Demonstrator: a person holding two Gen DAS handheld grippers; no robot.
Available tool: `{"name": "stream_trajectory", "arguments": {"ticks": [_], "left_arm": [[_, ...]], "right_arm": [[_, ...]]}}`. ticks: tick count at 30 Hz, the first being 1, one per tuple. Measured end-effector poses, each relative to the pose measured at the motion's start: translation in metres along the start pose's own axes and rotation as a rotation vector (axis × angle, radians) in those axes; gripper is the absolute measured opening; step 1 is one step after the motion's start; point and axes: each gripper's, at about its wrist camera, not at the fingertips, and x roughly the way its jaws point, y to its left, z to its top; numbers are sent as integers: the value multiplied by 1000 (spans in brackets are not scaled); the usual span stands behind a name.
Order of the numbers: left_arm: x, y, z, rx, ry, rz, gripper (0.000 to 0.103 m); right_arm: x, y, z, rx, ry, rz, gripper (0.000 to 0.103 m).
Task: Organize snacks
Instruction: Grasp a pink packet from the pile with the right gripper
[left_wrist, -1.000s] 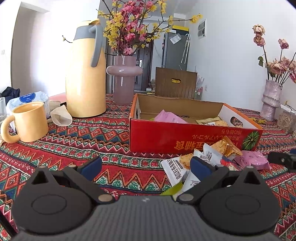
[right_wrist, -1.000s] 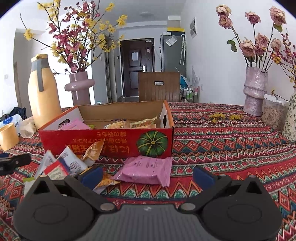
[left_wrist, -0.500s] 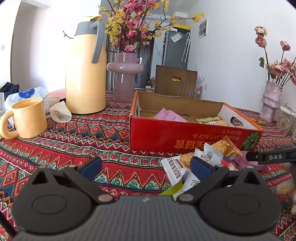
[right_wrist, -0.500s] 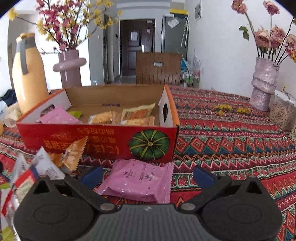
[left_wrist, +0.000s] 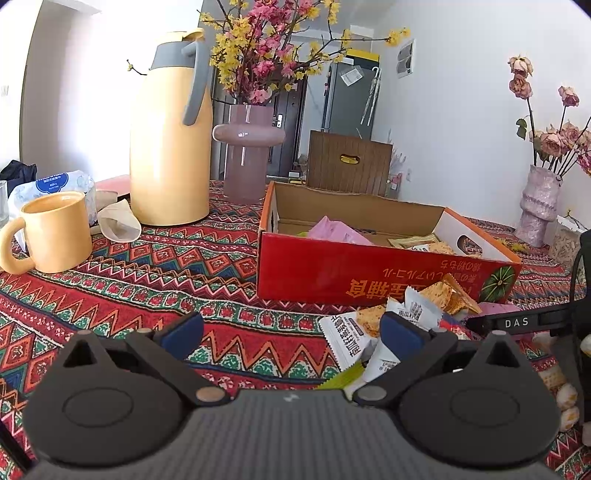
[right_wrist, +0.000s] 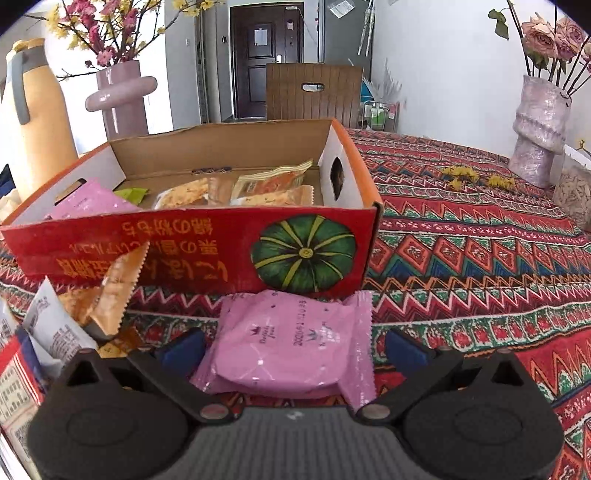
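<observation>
snacks are lying in a messy pile on the patterned tablecloth (left_wrist: 122, 295), and we are going from left to right. far on the left a yellow mug (left_wrist: 55, 229) and a tall yellow jug (left_wrist: 170, 147) are standing, well apart from the work. the left gripper (left_wrist: 291, 332) is hanging low over the cloth with its fingers spread wide and nothing between them. its right finger is sitting just beside the pile of white and orange packets (left_wrist: 402, 317), which is leaning near the front of the red box (right_wrist: 207, 251). some snacks are already lying inside that box. next, the right gripper (right_wrist: 295, 345) is sitting low with its fingers spread wide too, one on each side of the pink packet (right_wrist: 291, 343). the packet is lying flat on the cloth, just in front of the box wall with the green pumpkin picture. the fingers are not squeezing it yet. to do this step well, the fingers should probably be sliding a bit further along both sides, then closing softly on the fat middle, not on the thin crinkly edges, which may be slipping out. the packet looks soft, so a gentle squeeze is best. then it needs lifting high enough to be clearing the box wall.
</observation>
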Motion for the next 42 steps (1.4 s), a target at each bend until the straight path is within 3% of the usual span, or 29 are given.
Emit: {"name": "stream_trajectory", "arguments": {"ticks": [13,15,17,20,25,34,42], "left_arm": [[0,3,1,-14,-1,-11,103],[0,3,1,-16,0,-13,103],[0,3,1,-16,0,-13,103],[0,3,1,-17,0,-14,103],[0,3,1,-17,-1,-14,103],[0,3,0,-15,1,-6,103],[2,-1,0,-1,11,30,103]], "right_arm": [[3,1,2,-6,7,4,103],[0,1,2,-3,-1,7,91],[-5,2,2,-7,-12,18,73],[-11,4,0,-14,-18,24,65],[-26,2,-7,-2,-63,15,63],[-79,-4,-32,39,-249,-40,63],[-117,-12,-62,74,-311,-25,63]]}}
